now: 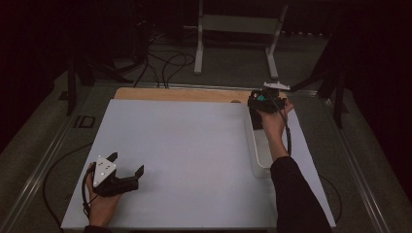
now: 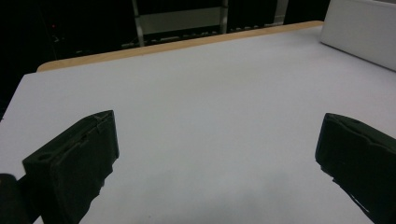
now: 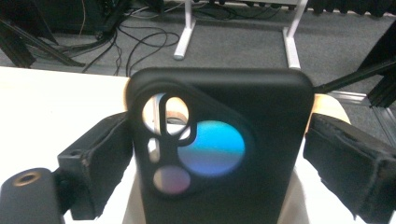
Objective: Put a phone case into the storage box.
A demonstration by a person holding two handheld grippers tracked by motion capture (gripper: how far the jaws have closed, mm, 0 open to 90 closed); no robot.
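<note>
White tabletop [image 1: 194,145] bare between spread left tongs [image 2: 217,158]; right tongs [image 3: 215,154] pinching black phone case [image 3: 219,149] above white tray [image 1: 256,145]

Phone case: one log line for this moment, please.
right tongs: shut on phone case, over white tray | left tongs: open, nothing held, low over table
</note>
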